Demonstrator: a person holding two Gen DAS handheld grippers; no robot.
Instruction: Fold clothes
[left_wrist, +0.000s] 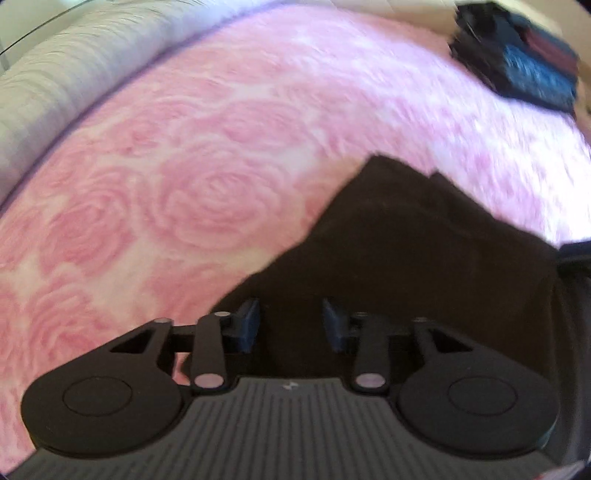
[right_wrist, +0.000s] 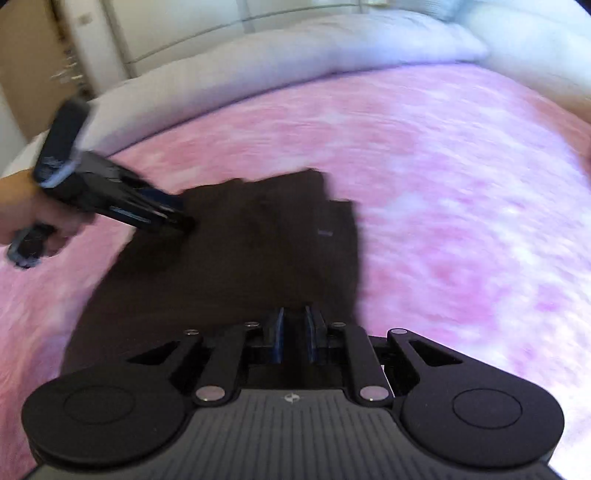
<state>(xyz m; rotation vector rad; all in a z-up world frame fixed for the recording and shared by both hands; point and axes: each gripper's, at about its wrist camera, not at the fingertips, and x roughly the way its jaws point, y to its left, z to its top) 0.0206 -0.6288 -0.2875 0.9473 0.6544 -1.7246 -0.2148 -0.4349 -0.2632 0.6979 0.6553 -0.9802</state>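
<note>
Left gripper fingers spread, right gripper fingers nearly together over the dark garment; whether they pinch cloth I cannot tell, so a lift may slip free.

Black garment: matt soft cloth; bedspread: pink plush fabric, rose-embossed, fuzzy; left claw, right claw: matt black plastic, ribbed housing, dull metal pins.

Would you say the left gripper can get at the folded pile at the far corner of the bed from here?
Probably yes: only bare pink bedspread lies between the open left gripper and the folded pile, though it sits far off.
</note>
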